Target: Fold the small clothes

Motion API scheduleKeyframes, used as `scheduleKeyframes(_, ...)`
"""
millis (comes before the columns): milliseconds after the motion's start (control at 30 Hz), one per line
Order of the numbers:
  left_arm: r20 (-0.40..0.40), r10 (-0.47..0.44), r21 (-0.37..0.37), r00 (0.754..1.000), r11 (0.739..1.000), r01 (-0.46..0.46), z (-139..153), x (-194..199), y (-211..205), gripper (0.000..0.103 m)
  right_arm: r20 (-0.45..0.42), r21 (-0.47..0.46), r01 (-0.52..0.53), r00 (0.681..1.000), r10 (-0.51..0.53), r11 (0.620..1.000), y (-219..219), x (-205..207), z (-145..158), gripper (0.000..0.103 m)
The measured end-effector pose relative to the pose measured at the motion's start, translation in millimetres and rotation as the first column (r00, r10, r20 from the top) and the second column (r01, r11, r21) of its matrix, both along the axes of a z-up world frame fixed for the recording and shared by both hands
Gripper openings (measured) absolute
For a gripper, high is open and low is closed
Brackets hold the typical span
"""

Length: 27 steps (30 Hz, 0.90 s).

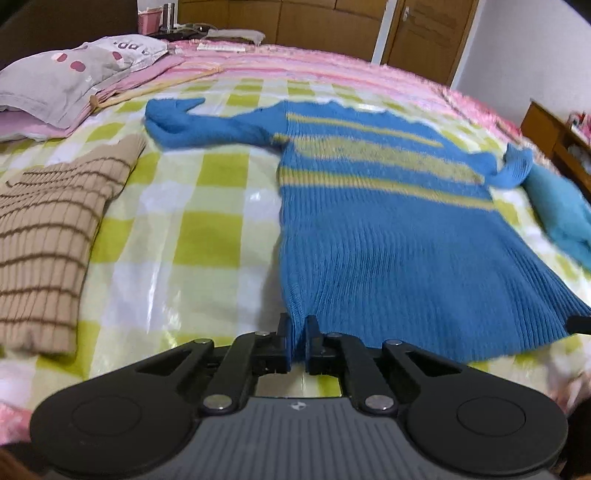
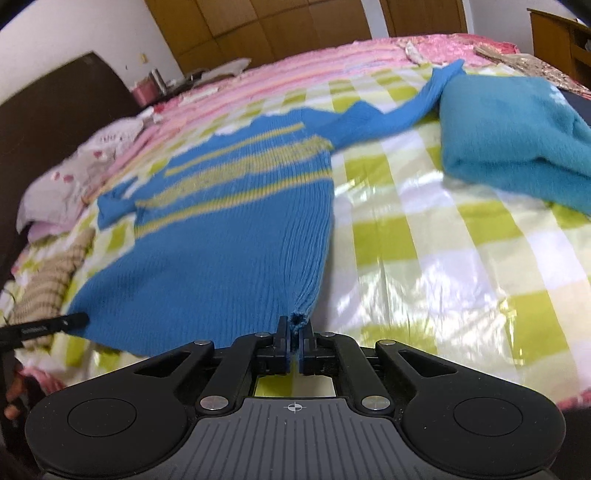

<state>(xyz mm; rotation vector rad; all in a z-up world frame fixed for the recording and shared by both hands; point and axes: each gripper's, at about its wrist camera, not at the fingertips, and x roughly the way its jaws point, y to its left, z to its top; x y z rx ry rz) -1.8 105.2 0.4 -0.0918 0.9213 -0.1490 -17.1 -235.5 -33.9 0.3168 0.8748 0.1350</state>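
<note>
A blue ribbed sweater (image 1: 388, 229) with yellow stripes lies spread flat on the checked bed cover, sleeves out to both sides. My left gripper (image 1: 297, 332) is shut on its bottom hem at the left corner. My right gripper (image 2: 295, 332) is shut on the bottom hem at the right corner of the sweater (image 2: 221, 236). The tip of the right gripper shows at the right edge of the left wrist view (image 1: 580, 325), and the tip of the left gripper shows at the left edge of the right wrist view (image 2: 55, 323).
A folded beige striped garment (image 1: 48, 236) lies left of the sweater. A teal folded garment (image 2: 517, 147) lies to its right. A grey pillow (image 1: 66, 81) sits at the head of the bed. A wooden wardrobe (image 1: 332, 18) stands behind.
</note>
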Motion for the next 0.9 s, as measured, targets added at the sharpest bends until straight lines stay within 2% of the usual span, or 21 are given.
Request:
scheduleKeyframes(100, -0.008, 0.008, 0.050, 1.000, 0.999, -0.008, -3.4, -6.7, 1.4, 0.013, -0.060, -0.024, -0.002, 0.998, 0.000, 1.000, 5.5, -1.6, -12.5, 0.004)
scheduleKeyframes(167, -0.012, 0.019, 0.056, 1.000, 0.998, -0.018, -2.8, -10.0, 4.9, 0.013, -0.086, -0.056, 0.000, 0.996, -0.005, 0.998, 8.0, -2.7, -18.1, 0.011)
scheduleKeyframes(200, -0.009, 0.024, 0.050, 1.000, 0.998, -0.024, -0.8, -12.2, 7.7, 0.013, -0.087, -0.069, 0.007, 0.996, -0.013, 0.998, 7.8, -4.3, -18.6, 0.011)
scheduleKeyframes(400, 0.070, 0.016, 0.098, 0.997, 0.995, -0.023, 19.4, -19.3, 6.9, 0.014, -0.037, -0.120, 0.035, 0.999, -0.040, 0.992, -0.6, -20.4, -3.4, 0.011)
scheduleKeyframes(500, 0.107, -0.020, 0.087, 0.994, 0.996, 0.010, 27.4, -12.4, -7.0, 0.015, 0.020, -0.146, 0.050, 0.999, -0.048, 0.988, 0.8, -21.8, 7.4, 0.011)
scheduleKeyframes(600, 0.115, -0.064, 0.084, 0.991, 0.995, 0.055, 23.8, 0.0, -28.3, 0.015, 0.053, -0.132, 0.038, 0.998, -0.032, 0.990, 6.5, -15.7, 10.5, 0.011)
scheduleKeyframes(733, 0.063, -0.100, 0.068, 0.993, 0.993, 0.095, 6.7, 15.1, -50.8, 0.016, 0.046, -0.112, 0.012, 0.999, -0.007, 0.994, 17.5, -0.7, 1.9, 0.011)
scheduleKeyframes(900, -0.020, -0.127, 0.114, 0.992, 0.985, 0.129, -17.1, 20.5, -64.0, 0.016, -0.036, -0.096, 0.005, 0.999, -0.009, 0.995, 20.4, 13.1, -21.2, 0.011)
